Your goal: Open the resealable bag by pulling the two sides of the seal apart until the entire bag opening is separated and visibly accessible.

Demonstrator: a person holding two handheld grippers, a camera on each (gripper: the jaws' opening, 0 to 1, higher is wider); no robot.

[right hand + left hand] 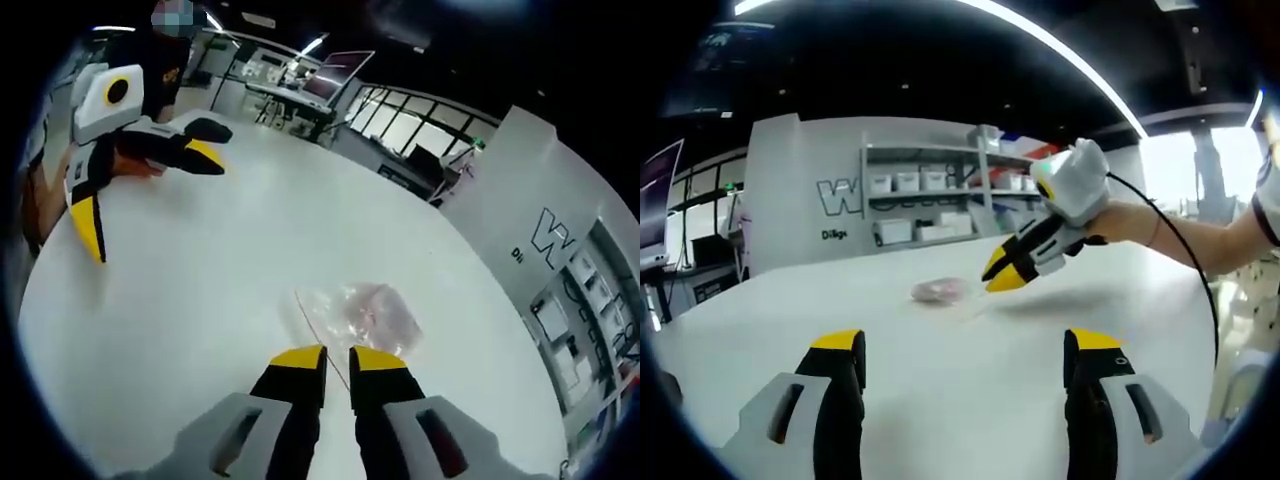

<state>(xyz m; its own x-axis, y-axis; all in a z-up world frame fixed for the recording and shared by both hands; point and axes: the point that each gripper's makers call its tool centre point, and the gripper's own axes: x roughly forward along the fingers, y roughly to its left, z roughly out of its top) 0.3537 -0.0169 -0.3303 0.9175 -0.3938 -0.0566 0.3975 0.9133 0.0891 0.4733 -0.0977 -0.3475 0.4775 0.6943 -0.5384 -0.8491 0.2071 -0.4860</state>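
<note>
A small clear resealable bag [938, 291] with pinkish contents lies flat on the white table [940, 390]. In the right gripper view the bag [375, 312] sits just ahead of my right gripper [338, 360]. Its jaws stand almost together, and the bag's thin edge line runs into the narrow gap. Whether that edge is pinched I cannot tell. From the left gripper view, the right gripper [998, 274] hovers close to the bag's right side, held by a hand. My left gripper [967, 345] is wide open, well short of the bag, with nothing between its jaws. It also appears, open, as the left gripper [150, 205] at the table's far side.
The round white table [180, 330] has bare surface all around the bag. Behind it stand a white wall with shelving [930, 195] holding boxes. A cable [1190, 260] trails from the right gripper along a person's arm. Desks with monitors [335, 75] stand beyond the table.
</note>
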